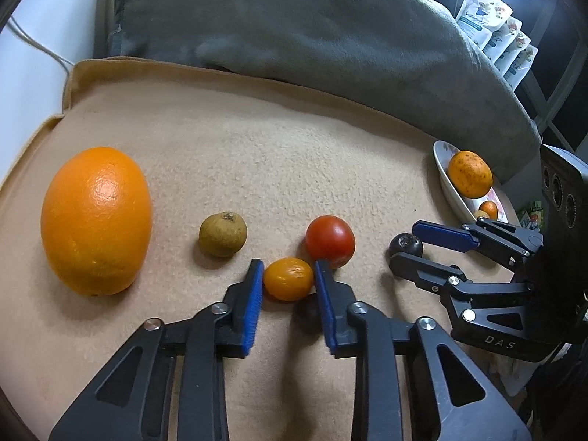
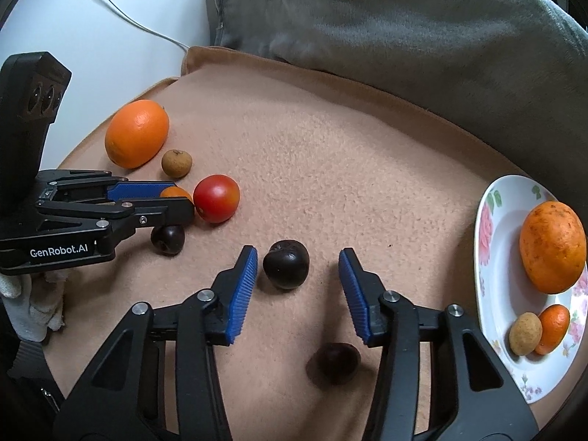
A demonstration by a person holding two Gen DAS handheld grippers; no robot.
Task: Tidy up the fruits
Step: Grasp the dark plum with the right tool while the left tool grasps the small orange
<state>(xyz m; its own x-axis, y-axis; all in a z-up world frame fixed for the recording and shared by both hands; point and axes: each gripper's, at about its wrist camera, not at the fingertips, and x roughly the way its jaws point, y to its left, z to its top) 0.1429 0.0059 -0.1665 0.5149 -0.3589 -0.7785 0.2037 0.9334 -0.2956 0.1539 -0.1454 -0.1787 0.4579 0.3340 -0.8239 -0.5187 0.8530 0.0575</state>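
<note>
Left wrist view: the left hand-held gripper (image 1: 288, 275) has its blue pads clamped on a small orange fruit (image 1: 287, 278) lying on the tan blanket (image 1: 257, 154), a pad against each side. A red tomato (image 1: 330, 241) touches that fruit from behind, a brown-green fruit (image 1: 223, 234) lies to the left, and a big orange (image 1: 96, 220) further left. At the right, the right hand-held gripper (image 1: 404, 244) bears the letters "DAS" on its black body, with a dark plum (image 1: 406, 244) between its fingertips.

Right wrist view shows its jaws at a middling width around that plum (image 2: 286, 264); the left pad stands just beside it and the right pad is clear of it, so nothing is gripped. 2 more dark fruits lie on the blanket, one (image 2: 334, 364) nearer the camera and one (image 2: 168, 239) under the left hand-held gripper, whose body reads "GenRobot.AI". A flowered plate (image 2: 492, 242) at the right holds a speckled orange (image 2: 552, 246), a small orange fruit (image 2: 552, 329) and a tan one (image 2: 525, 333). A grey cushion (image 2: 367, 22) lies behind the blanket
</note>
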